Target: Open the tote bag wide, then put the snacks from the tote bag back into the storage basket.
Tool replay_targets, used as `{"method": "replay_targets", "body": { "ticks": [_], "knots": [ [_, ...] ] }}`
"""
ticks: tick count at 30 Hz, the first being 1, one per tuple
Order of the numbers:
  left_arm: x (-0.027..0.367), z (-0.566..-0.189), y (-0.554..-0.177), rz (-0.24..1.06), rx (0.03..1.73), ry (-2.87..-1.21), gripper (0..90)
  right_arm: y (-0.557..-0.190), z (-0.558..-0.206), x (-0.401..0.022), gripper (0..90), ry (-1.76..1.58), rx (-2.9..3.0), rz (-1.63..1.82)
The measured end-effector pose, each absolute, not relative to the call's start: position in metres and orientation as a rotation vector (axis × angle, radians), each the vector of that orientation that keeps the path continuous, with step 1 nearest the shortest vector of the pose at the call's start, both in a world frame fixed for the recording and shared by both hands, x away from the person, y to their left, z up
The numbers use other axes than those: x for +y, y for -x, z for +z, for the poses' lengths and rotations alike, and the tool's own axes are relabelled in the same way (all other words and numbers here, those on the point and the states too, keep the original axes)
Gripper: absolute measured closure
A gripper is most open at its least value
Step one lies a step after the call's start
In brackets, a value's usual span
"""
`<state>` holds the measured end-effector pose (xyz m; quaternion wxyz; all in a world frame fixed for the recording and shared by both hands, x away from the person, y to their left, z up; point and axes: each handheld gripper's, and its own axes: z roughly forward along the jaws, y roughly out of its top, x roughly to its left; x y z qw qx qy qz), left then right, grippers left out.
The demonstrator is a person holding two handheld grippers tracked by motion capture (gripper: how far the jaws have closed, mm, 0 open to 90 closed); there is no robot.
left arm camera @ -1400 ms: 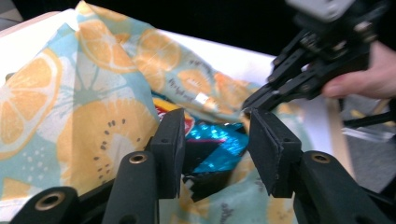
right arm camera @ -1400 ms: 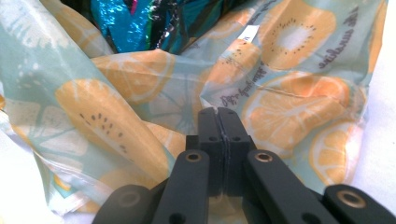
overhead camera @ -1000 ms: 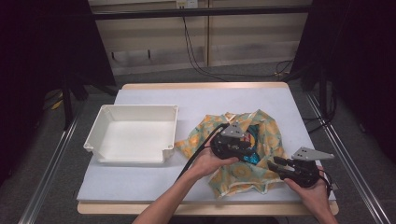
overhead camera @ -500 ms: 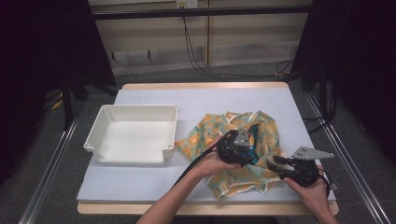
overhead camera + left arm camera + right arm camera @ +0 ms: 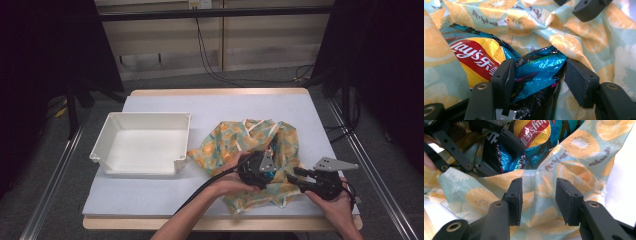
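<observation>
A: Where's the chip bag (image 5: 486, 62) sitting?

B: Inside the orange-print bag (image 5: 235, 145), which is lying crumpled on the bench (image 5: 250, 107), right of the white tray (image 5: 112, 150). The chip bag's blue end is poking toward the left gripper (image 5: 537, 77).

A: Left jaws?

B: They've just been opening. The blue foil is sitting between them; the left pad is touching it, the right pad is standing clear, so nothing's being clamped.

A: Right gripper (image 5: 537, 195)?

B: It's lying low at the print bag's near edge, jaws partly apart, with the printed film lying in the gap. Can't tell whether the pads are pinching it.

A: In the high view?

B: Both grippers are crowding together over the print bag's near right part, left gripper (image 5: 257, 170) just beside the right gripper (image 5: 300, 177).
</observation>
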<state>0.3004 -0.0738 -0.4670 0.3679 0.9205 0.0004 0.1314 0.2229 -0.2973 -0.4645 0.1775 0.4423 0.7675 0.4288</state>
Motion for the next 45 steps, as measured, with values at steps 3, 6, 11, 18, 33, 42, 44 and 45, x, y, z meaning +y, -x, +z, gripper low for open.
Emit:
{"method": "replay_targets", "body": {
  "ticks": [3,6,11,18,33,42,44,45],
  "knots": [
    [-0.074,-0.470,-0.298,0.370,0.001,-2.354,38.9,-0.224,-0.465,-0.297,57.5,-1.249,2.178,1.216],
    [-0.075,-0.472,-0.299,0.398,0.020,-2.350,42.6,-0.223,-0.465,-0.296,57.5,-1.248,2.181,1.212],
    [-0.074,-0.473,-0.300,0.374,0.025,-2.376,67.0,-0.223,-0.466,-0.297,57.5,-1.241,2.186,1.215],
    [-0.075,-0.471,-0.305,0.332,0.080,-2.374,86.5,-0.224,-0.466,-0.298,57.6,-1.248,2.185,1.215],
    [-0.053,-0.448,-0.322,0.109,0.191,-2.241,90.0,-0.224,-0.464,-0.297,56.9,-1.238,2.173,1.238],
    [-0.040,-0.433,-0.323,0.018,0.209,-2.133,90.0,-0.225,-0.458,-0.297,55.6,-1.226,2.154,1.265],
    [-0.037,-0.429,-0.323,0.021,0.207,-2.129,90.0,-0.226,-0.456,-0.297,55.4,-1.225,2.148,1.271],
    [-0.036,-0.428,-0.323,0.013,0.209,-2.117,90.0,-0.226,-0.454,-0.297,55.2,-1.227,2.143,1.274]
  ]
}}
